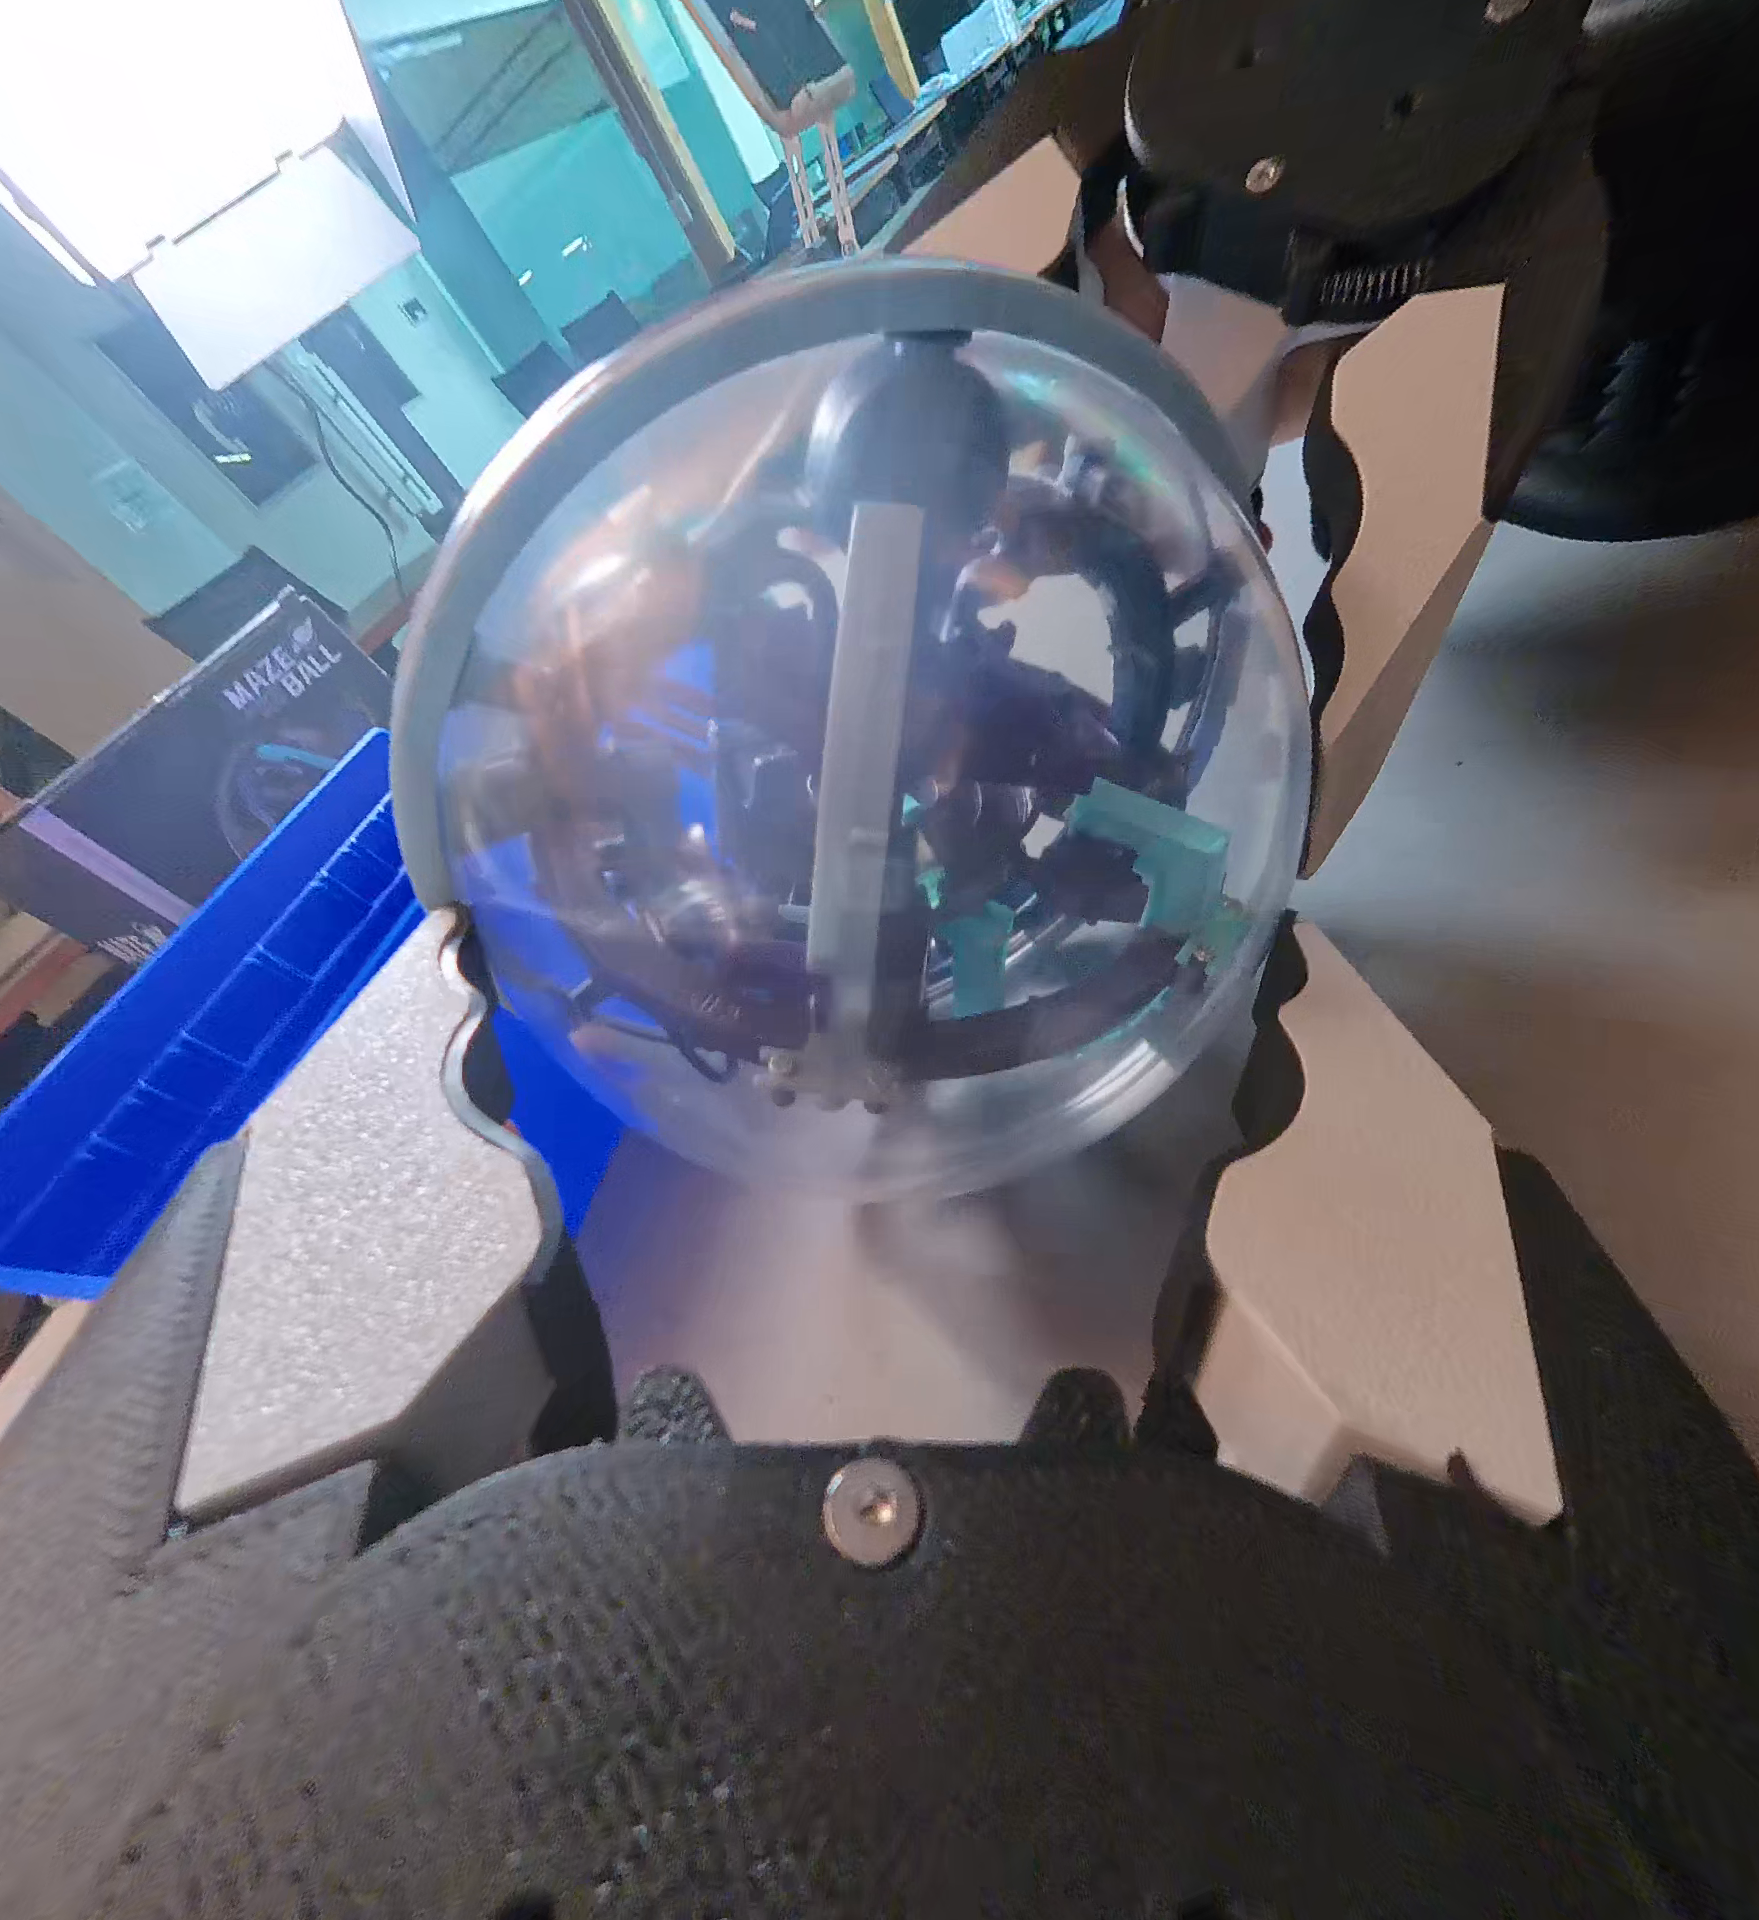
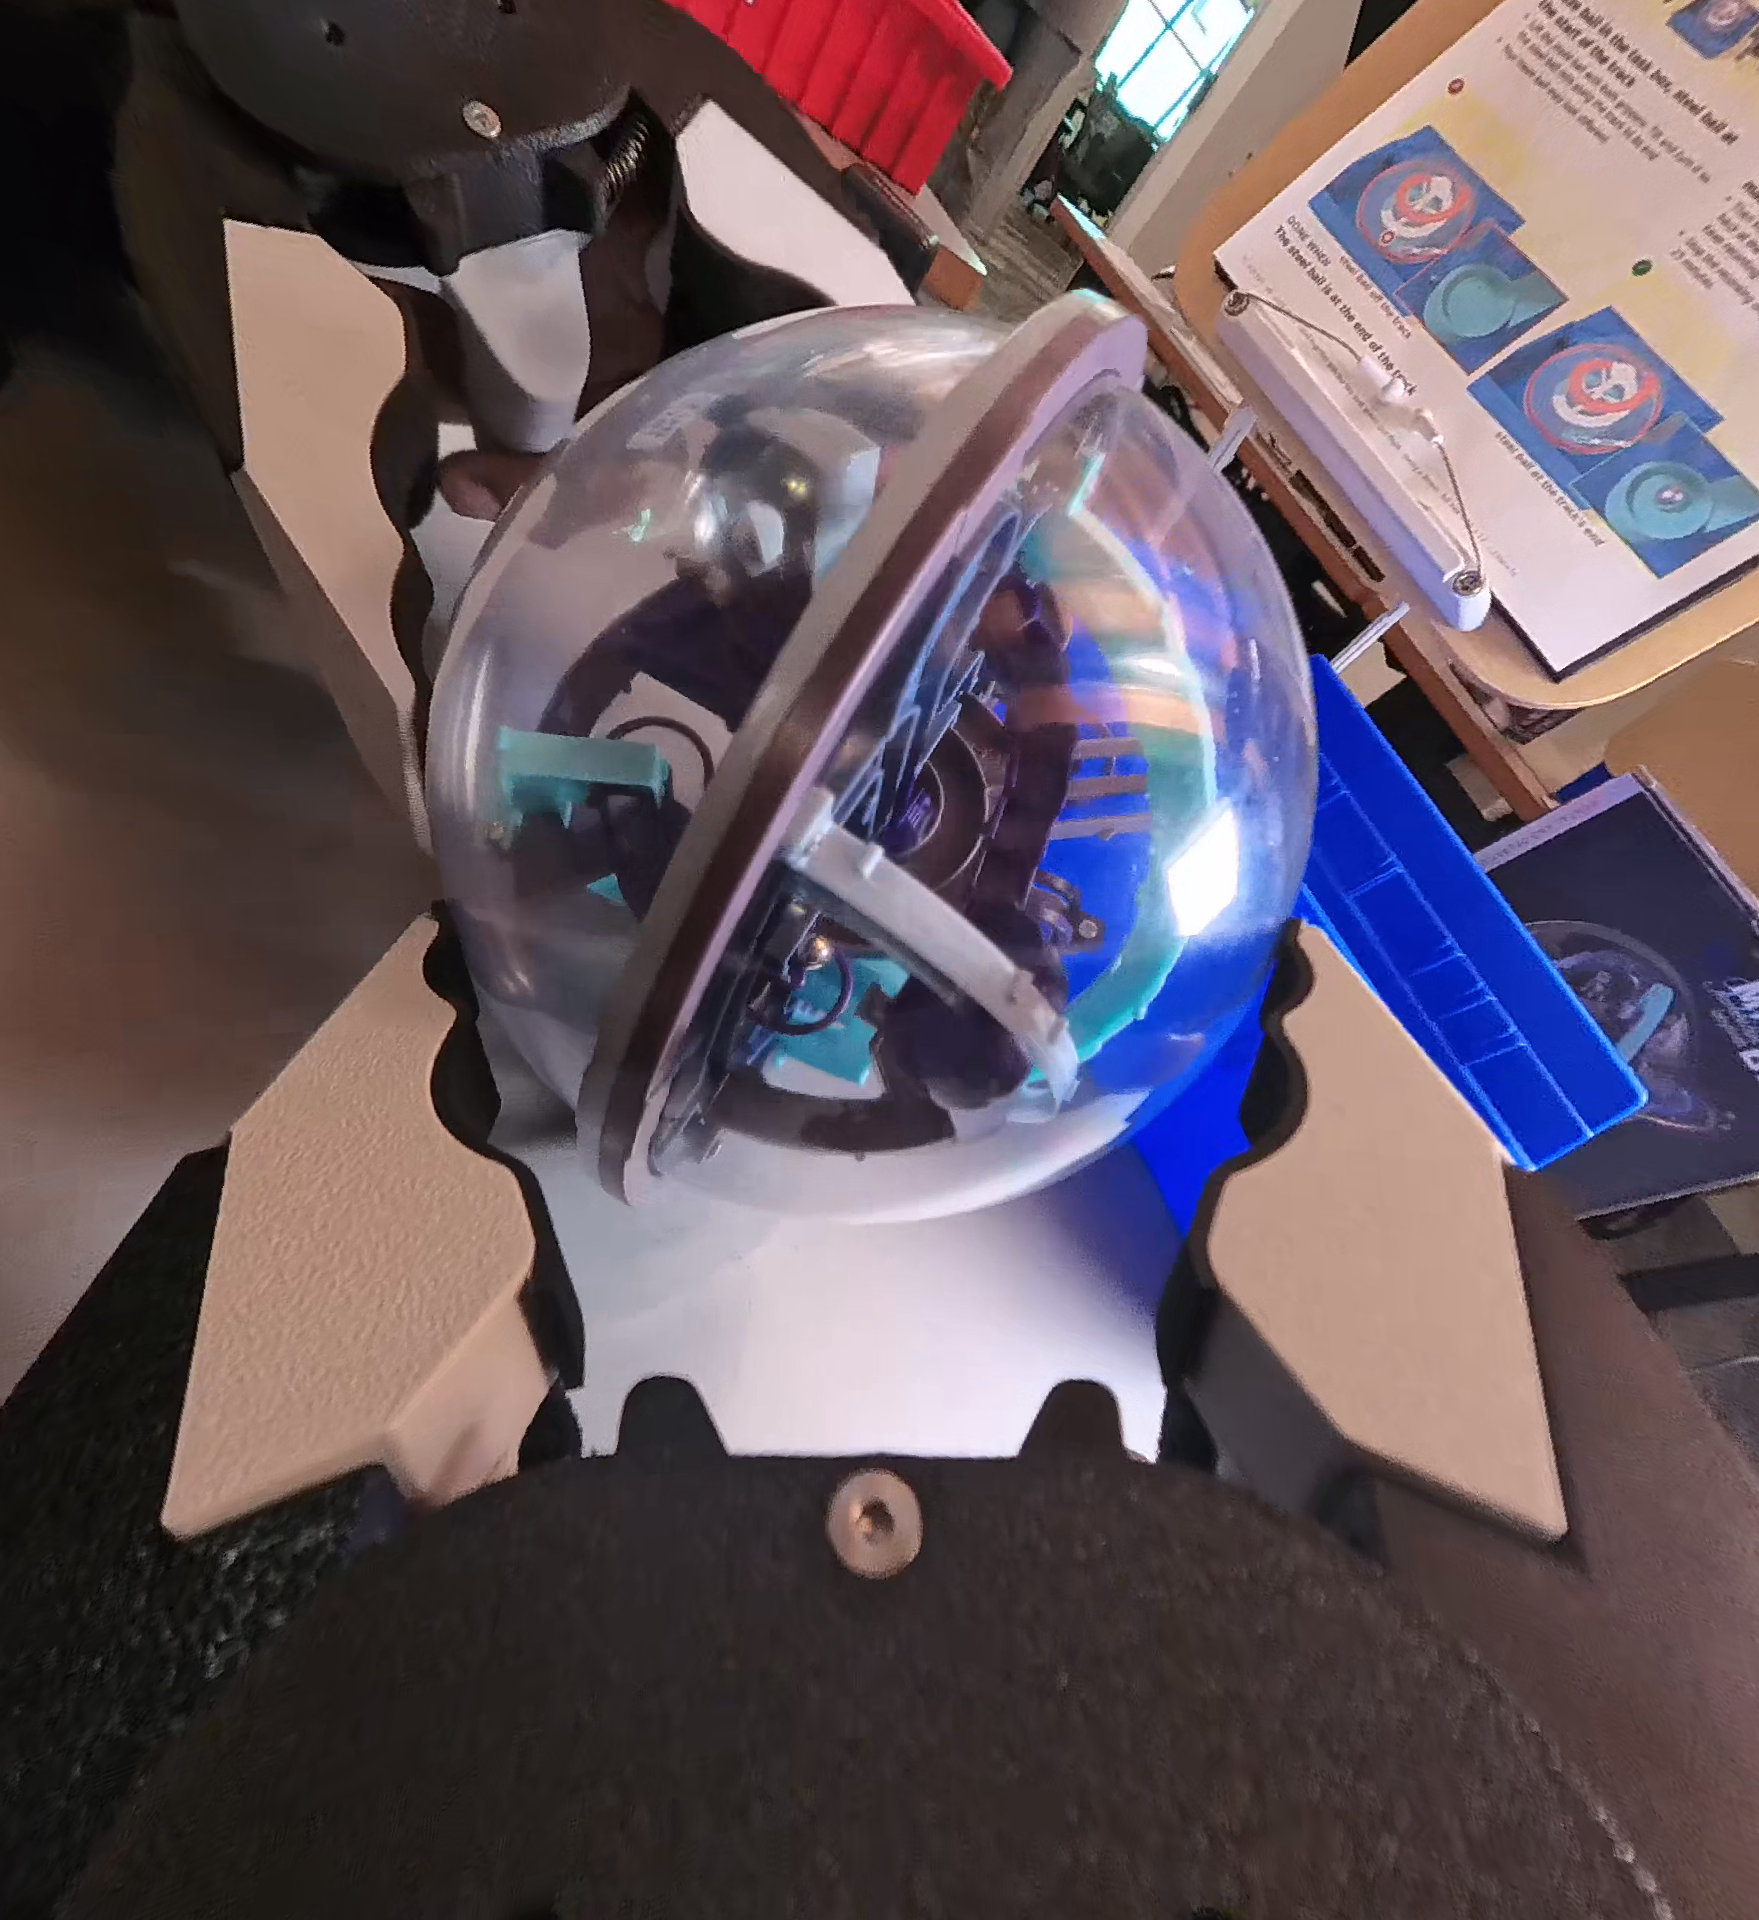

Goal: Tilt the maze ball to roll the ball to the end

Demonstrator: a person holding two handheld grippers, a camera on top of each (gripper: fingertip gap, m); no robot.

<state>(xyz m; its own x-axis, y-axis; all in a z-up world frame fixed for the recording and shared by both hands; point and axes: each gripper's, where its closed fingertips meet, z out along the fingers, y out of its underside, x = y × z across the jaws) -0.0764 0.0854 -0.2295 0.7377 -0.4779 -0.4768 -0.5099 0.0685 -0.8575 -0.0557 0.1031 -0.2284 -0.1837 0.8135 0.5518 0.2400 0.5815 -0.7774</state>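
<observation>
Between my left gripper (image 1: 870, 1039) and right gripper (image 2: 859, 1029), both clamped on it, I hold the maze ball (image 1: 854, 727) mid-tilt; next comes a slow roll guiding the steel ball (image 2: 821, 948).

One maze ball (image 1: 854, 727), perhaps one bin (image 1: 189, 1039).

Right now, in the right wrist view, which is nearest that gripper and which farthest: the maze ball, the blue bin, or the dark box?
1. Maze ball: held between the right gripper jaws, centre.
2. Blue bin: just behind the ball, to the right.
3. Dark box: beyond the bin, far right.
</observation>
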